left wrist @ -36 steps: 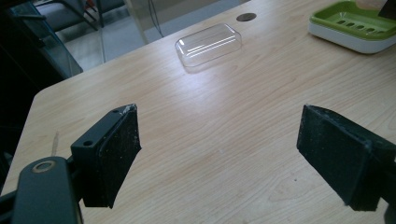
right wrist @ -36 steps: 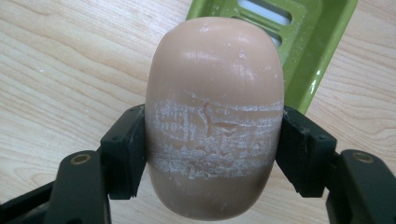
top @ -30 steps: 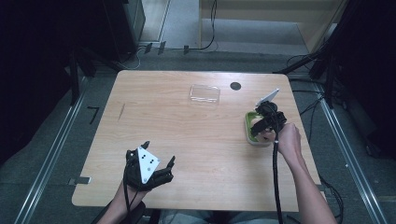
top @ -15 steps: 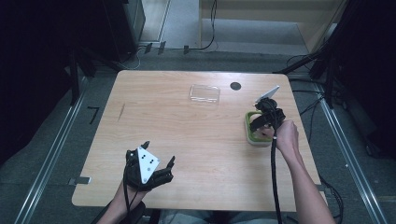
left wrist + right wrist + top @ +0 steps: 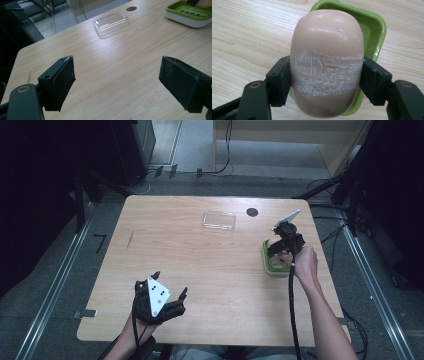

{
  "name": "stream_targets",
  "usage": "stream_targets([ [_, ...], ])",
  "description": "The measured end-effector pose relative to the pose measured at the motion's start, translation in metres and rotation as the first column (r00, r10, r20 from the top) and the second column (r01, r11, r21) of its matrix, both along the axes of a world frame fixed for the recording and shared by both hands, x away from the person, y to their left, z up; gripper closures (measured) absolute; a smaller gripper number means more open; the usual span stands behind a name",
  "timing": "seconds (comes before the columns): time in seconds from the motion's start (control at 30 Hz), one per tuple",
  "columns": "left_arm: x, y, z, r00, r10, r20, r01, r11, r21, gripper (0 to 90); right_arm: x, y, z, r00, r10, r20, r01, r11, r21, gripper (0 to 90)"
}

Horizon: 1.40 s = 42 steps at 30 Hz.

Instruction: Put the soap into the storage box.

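Observation:
My right gripper [image 5: 325, 80] is shut on a peach-coloured oval bar of soap [image 5: 326, 62], its black jaws pressing both sides across a scuffed white band. The soap hangs just above a green soap dish [image 5: 374, 27] on a white base. In the high view that right gripper [image 5: 284, 245] stands over the soap dish [image 5: 271, 265] near the table's right edge. My left gripper [image 5: 161, 301] rests open near the front left of the table, nothing between its jaws. In the left gripper view the open left gripper [image 5: 117, 82] faces bare wood, with the soap dish [image 5: 190, 15] far off.
A clear plastic lid [image 5: 219, 220] lies upside up at the back middle of the wooden table [image 5: 200, 265], also the clear lid [image 5: 111, 23] in the left gripper view. A small dark round spot [image 5: 252, 212] sits beside it. Cables and metal rails run around the table.
The right gripper has shifted slightly left and lower over the soap dish while holding the soap. The left gripper has stayed put.

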<state>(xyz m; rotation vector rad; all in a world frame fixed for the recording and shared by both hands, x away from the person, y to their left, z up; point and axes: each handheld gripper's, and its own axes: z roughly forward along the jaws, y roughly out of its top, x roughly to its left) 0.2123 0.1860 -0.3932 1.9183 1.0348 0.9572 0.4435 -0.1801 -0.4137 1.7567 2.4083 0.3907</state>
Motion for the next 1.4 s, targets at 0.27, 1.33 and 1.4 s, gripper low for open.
stream_targets([
  [0.27, 0.0, -0.001, 0.0, 1.0, 0.001, 0.0, -0.001, 1.0, 0.005, 14.0, 0.003, -0.002, -0.003, 0.9996, -0.028, 0.009, 0.027, 0.999, 0.03, 33.3],
  [1.33, 0.0, -0.001, 0.0, 1.0, 0.0, 0.002, 0.0, 1.0, 0.005, 14.0, 0.009, -0.006, -0.028, 0.994, -0.108, -0.01, 0.109, 0.994, 0.008, 33.3],
  [1.4, 0.0, -0.001, 0.0, 1.0, 0.0, 0.002, 0.0, 1.0, 0.006, 14.0, 0.009, -0.005, -0.028, 0.9938, -0.11, -0.01, 0.11, 0.994, 0.011, 33.3],
])
